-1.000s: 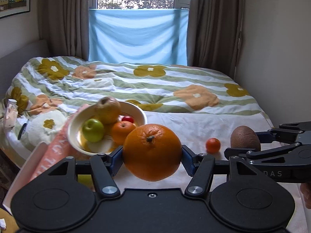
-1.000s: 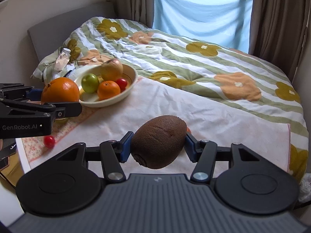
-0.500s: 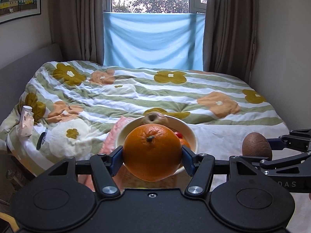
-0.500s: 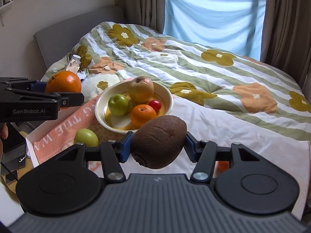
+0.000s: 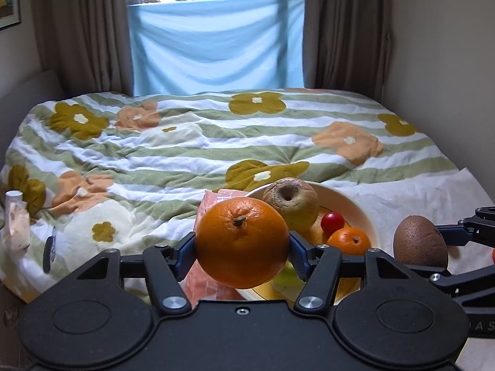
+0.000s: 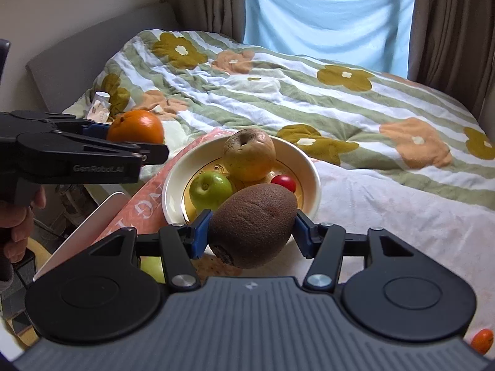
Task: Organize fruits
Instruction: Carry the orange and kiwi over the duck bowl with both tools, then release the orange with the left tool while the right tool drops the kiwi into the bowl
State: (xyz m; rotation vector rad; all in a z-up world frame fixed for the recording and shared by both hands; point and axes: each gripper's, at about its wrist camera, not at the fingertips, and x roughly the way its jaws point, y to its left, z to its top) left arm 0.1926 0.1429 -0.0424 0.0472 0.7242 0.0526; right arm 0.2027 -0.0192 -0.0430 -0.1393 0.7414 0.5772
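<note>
My left gripper (image 5: pixel 243 244) is shut on a large orange (image 5: pixel 243 242) and holds it in the air just left of the cream bowl (image 5: pixel 359 210). My right gripper (image 6: pixel 252 232) is shut on a brown kiwi (image 6: pixel 252 225), held above the bowl's near rim (image 6: pixel 312 179). The bowl holds a bruised yellow apple (image 6: pixel 249 154), a green apple (image 6: pixel 210 190), a cherry tomato (image 6: pixel 284 183) and a small orange (image 5: pixel 349 241). The orange also shows in the right wrist view (image 6: pixel 136 126), and the kiwi in the left wrist view (image 5: pixel 420 242).
The bowl stands on a pink printed cloth (image 6: pixel 145 207) over a white sheet (image 6: pixel 402 216) on the flowered bed. A green fruit (image 6: pixel 153 267) lies under my right gripper. A small orange fruit (image 6: pixel 482 340) lies at the front right. A small bottle (image 5: pixel 15 219) lies at the bed's left edge.
Both grippers have moved on toward the bowl with their fruit. The kiwi now hangs over the bowl's near rim and the orange is close beside its left edge.
</note>
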